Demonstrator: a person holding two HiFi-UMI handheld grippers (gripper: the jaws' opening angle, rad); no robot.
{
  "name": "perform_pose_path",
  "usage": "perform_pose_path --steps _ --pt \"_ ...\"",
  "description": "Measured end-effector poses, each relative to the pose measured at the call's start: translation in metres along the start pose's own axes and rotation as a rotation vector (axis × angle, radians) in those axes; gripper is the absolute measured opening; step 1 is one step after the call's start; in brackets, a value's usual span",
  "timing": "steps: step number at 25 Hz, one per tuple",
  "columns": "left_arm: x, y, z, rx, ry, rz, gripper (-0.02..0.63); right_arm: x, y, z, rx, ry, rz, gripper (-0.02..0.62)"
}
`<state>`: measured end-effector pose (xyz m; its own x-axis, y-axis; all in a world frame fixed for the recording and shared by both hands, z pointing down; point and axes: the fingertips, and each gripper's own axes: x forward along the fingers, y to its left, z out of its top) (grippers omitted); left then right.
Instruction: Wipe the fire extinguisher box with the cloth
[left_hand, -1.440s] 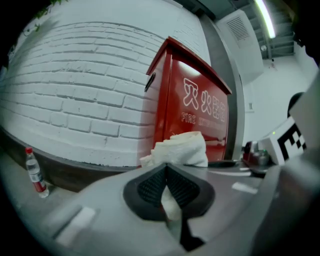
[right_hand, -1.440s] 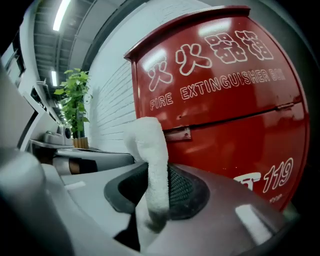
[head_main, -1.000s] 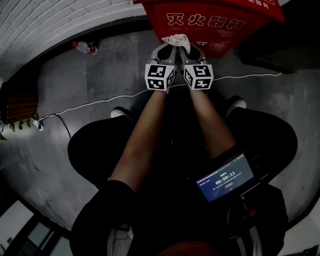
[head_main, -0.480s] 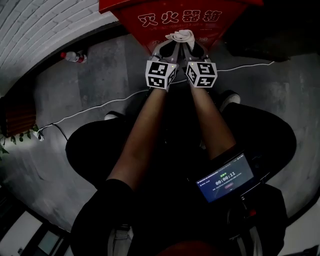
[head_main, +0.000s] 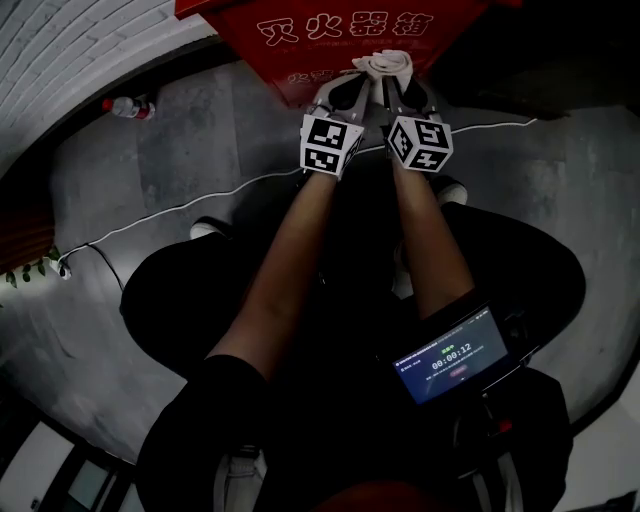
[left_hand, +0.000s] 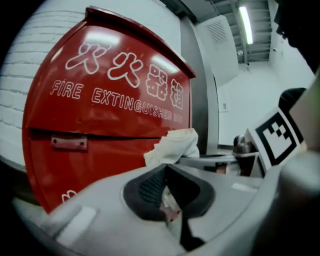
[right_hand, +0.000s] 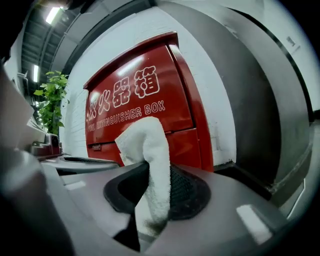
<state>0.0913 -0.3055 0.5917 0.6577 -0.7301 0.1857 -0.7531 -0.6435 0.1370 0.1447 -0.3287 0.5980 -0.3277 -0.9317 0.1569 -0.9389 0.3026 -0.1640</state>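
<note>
Approach step, wiping seemingly not begun. Right gripper (right_hand: 152, 187) clamped on white cloth (right_hand: 145, 145), raised close before red fire extinguisher box (right_hand: 135, 110); left gripper (left_hand: 167, 195) pinched together, apparently empty. Next: press cloth flat on box front, sweep across.

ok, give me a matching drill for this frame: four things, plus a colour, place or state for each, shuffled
Things:
1 cloth
2 fire extinguisher box
3 plastic bottle
4 cable

Descriptions:
A red, in front of the white brick wall
B thin and white, trailing across the floor
C clamped in the right gripper
D lying on the floor, off to the person's left

Pairs: 1-C; 2-A; 3-D; 4-B
</note>
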Motion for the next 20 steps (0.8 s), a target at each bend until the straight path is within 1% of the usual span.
perform_pose_path --steps 4,7,11,14,17,20 --pt "0.009 -0.005 0.008 -0.021 -0.033 0.010 0.000 -0.007 -0.020 0.006 -0.015 -0.002 -0.024 0.098" --pt "0.012 -0.007 0.009 -0.027 -0.037 0.022 0.000 -0.011 -0.035 0.007 -0.021 -0.004 -0.056 0.098" --pt "0.011 -0.013 0.005 -0.032 -0.030 0.035 0.000 -0.022 -0.068 0.008 0.029 -0.003 -0.131 0.097" --pt "0.005 -0.016 -0.001 -0.031 0.000 0.045 0.000 -0.031 -0.083 0.005 0.059 0.001 -0.165 0.094" --pt "-0.004 -0.016 -0.011 -0.040 0.034 0.051 0.000 -0.039 -0.074 0.003 0.056 -0.014 -0.149 0.094" --pt "-0.020 -0.007 -0.026 -0.037 0.068 0.069 0.000 -0.037 -0.034 -0.012 0.035 0.000 -0.076 0.094"
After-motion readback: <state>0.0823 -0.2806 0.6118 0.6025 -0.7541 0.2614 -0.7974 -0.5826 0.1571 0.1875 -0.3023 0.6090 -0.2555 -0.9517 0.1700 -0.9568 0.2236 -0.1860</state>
